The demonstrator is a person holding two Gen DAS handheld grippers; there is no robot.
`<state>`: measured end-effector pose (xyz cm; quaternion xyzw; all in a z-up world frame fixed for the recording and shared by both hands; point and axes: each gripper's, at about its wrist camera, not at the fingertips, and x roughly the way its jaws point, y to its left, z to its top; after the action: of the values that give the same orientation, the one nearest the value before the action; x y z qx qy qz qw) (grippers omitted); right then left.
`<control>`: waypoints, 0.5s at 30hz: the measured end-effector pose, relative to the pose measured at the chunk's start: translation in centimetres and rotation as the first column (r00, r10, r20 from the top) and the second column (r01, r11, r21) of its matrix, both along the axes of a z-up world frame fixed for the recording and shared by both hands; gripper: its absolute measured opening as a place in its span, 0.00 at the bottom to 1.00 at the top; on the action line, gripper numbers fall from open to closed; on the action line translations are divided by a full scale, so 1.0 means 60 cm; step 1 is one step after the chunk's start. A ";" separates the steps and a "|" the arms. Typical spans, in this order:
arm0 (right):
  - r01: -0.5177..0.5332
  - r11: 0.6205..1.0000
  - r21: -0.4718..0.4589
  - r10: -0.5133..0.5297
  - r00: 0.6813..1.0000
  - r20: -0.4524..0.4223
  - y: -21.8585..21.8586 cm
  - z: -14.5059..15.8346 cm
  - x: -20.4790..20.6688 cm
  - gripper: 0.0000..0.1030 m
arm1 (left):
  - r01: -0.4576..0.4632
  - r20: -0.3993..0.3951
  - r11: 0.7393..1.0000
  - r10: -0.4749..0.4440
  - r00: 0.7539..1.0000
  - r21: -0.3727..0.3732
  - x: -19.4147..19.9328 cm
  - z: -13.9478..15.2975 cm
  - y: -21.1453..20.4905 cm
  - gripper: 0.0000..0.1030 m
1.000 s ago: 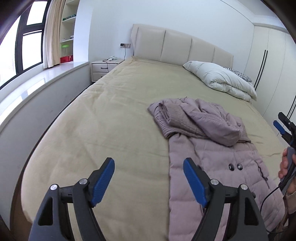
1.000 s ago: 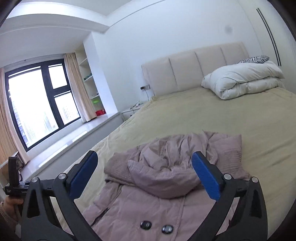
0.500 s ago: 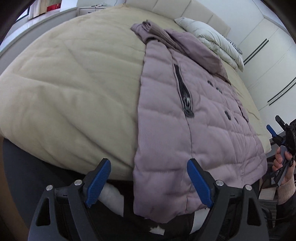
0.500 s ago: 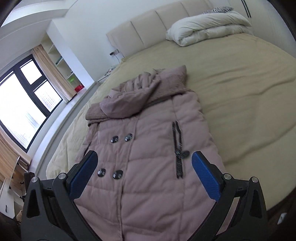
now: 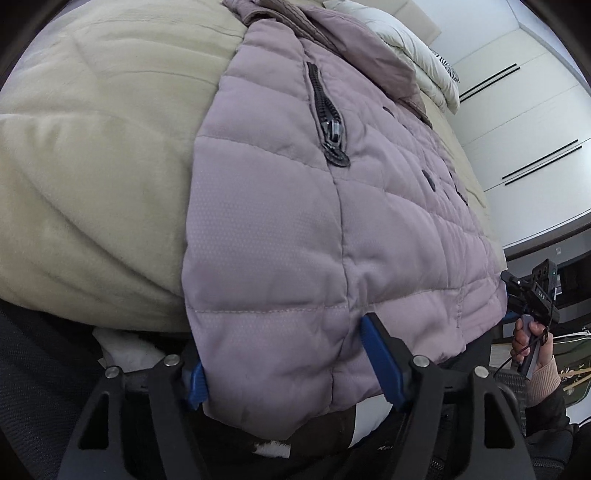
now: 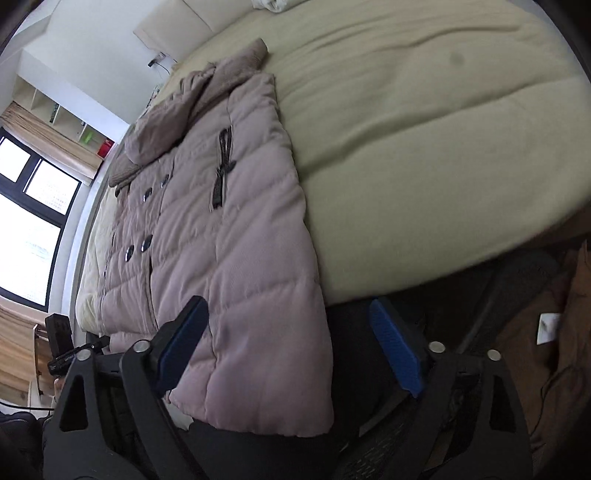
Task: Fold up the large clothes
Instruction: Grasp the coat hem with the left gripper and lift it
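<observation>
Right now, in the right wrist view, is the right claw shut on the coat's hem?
No, the right claw is open, straddling the puffer coat's hem corner.

Your mauve quilted coat (image 5: 332,221) lies front-up and flat on the bed (image 5: 92,147), buttons and pocket zipper showing, hood bunched at the far end, hem hanging over the near edge.

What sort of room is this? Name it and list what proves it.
A bedroom, almost certainly. A large bed with a padded headboard fills the view, folded bedding lies at its head, and built-in wardrobe doors line the wall. A quilted coat lies on the bed.
</observation>
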<state>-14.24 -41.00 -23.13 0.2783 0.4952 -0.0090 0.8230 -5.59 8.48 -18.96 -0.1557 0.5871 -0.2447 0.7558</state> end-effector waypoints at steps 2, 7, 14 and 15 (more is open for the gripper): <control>-0.022 1.000 -0.007 0.022 1.000 0.015 0.007 0.002 -0.006 0.77 | 0.001 -0.024 1.000 -0.001 1.000 -0.011 0.001 -0.005 0.001 0.71; -0.100 0.995 -0.007 0.100 0.995 -0.017 0.031 0.012 0.000 0.51 | 0.002 -0.058 1.000 -0.004 0.998 -0.023 0.001 -0.012 0.003 0.66; -0.121 0.991 -0.058 0.119 0.992 -0.040 0.062 0.022 0.010 0.19 | 0.029 -0.004 0.999 -0.029 1.000 0.012 -0.007 0.015 -0.010 0.12; -0.124 0.989 -0.085 0.122 0.992 -0.037 0.071 0.025 0.010 0.14 | 0.046 0.012 0.998 -0.046 0.999 0.032 -0.010 0.022 -0.015 0.12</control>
<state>-13.65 -36.72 -21.60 0.2111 0.5237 0.0159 0.8252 -6.16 7.59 -17.67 -0.1287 0.5896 -0.2536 0.7560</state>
